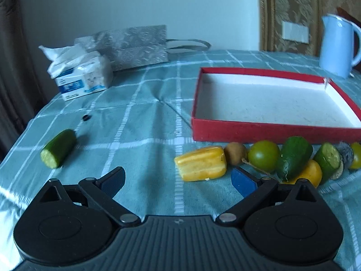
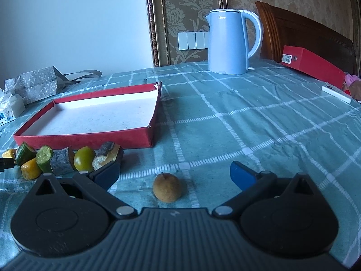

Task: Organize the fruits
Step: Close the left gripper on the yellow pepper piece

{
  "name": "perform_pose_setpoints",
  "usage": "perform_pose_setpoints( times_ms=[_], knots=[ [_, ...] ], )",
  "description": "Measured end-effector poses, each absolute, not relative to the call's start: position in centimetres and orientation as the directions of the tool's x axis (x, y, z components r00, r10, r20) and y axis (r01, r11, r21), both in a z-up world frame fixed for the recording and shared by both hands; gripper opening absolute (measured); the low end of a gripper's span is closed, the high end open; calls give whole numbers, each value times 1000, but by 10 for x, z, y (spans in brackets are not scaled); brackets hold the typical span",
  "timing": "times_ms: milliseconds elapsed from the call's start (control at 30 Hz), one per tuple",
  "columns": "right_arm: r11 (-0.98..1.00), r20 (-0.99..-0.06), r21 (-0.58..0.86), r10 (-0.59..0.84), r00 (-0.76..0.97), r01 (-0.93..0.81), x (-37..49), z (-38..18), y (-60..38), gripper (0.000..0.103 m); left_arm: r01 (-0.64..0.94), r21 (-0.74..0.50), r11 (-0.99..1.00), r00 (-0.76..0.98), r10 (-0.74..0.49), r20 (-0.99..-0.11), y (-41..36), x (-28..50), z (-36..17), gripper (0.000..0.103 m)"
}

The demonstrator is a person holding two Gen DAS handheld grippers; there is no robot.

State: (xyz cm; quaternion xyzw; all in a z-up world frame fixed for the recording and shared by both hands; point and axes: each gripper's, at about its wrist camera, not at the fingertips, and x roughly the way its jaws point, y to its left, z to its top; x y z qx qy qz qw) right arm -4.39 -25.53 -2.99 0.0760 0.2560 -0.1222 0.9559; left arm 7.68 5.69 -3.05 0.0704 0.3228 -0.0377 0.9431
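Note:
An empty red box (image 1: 270,133) (image 2: 90,139) with a white inside lies on the checked cloth. In front of it runs a row of produce: a yellow pepper piece (image 1: 202,163), a small brown fruit (image 1: 235,153), a green tomato (image 1: 264,157), cucumber pieces (image 1: 294,157) and yellow chunks. A lone cucumber piece (image 1: 58,148) lies far left. My left gripper (image 1: 178,180) is open, just short of the pepper piece. My right gripper (image 2: 174,174) is open, with a brown round fruit (image 2: 167,187) on the cloth between its fingers, untouched. The row's right end (image 2: 84,159) sits beside its left finger.
A blue kettle (image 2: 227,40) stands behind the box. A tissue pack (image 1: 79,76) and a silver gift bag (image 1: 133,45) sit at the back left. A red carton (image 2: 313,64) and a white remote (image 2: 336,93) lie at the far right edge.

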Motion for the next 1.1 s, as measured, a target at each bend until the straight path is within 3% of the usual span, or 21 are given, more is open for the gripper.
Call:
perform_pose_setpoints(
  times_ms=[367,567,733,1100],
  knots=[
    [960,-505,84,-190,842,268,-42,-31,-253,103,151,83,985,767,-64,-639,63,96,-36,99],
    [959,-508,86,-190,840,269,-40,-32,-253,103,187,95,978,778,-89,-621,56,90,-34,78],
    [961,-511,82,-188,839,265,-39,-33,-252,103,224,48,973,767,-146,-625,55,89,-32,53],
    [961,-493,62,-205,845,270,-44,-32,-254,103,165,54,985,823,-107,-558,54,76,-30,50]
  ],
)
